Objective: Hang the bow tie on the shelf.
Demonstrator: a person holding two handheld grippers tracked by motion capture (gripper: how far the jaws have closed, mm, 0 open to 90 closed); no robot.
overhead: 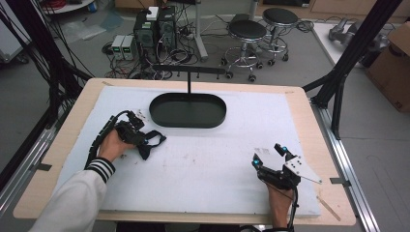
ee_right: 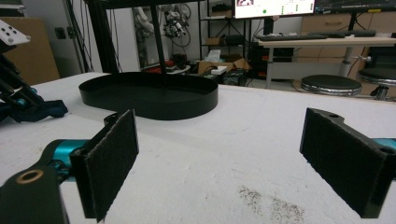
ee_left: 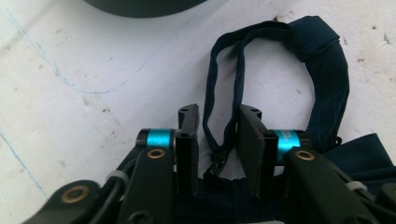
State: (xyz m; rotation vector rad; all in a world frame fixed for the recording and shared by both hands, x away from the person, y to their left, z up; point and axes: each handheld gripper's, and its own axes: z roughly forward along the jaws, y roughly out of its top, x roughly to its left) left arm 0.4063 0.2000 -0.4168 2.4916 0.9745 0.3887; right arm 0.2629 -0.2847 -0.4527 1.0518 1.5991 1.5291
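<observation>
A dark navy fabric band [overhead: 153, 140] with a thin strap loop [ee_left: 224, 84] lies on the white mat [overhead: 217, 164], left of centre. My left gripper [overhead: 138, 137] rests over it, pointing right. In the left gripper view the jaws [ee_left: 218, 116] stand a little apart, and the thin strap runs between them without being pinched. The wider band [ee_left: 329, 70] curves off to the right. My right gripper [overhead: 267, 153] sits near the front right of the mat, wide open, with nothing between its pads [ee_right: 109, 158].
A black oval tray [overhead: 187, 123] stands at the back middle of the mat, with a thin post and crossbar [overhead: 188, 82] rising behind it. Black frame struts [overhead: 338, 87] flank the table's right side. Stools [overhead: 246, 31] and computer boxes [overhead: 154, 29] stand on the floor beyond.
</observation>
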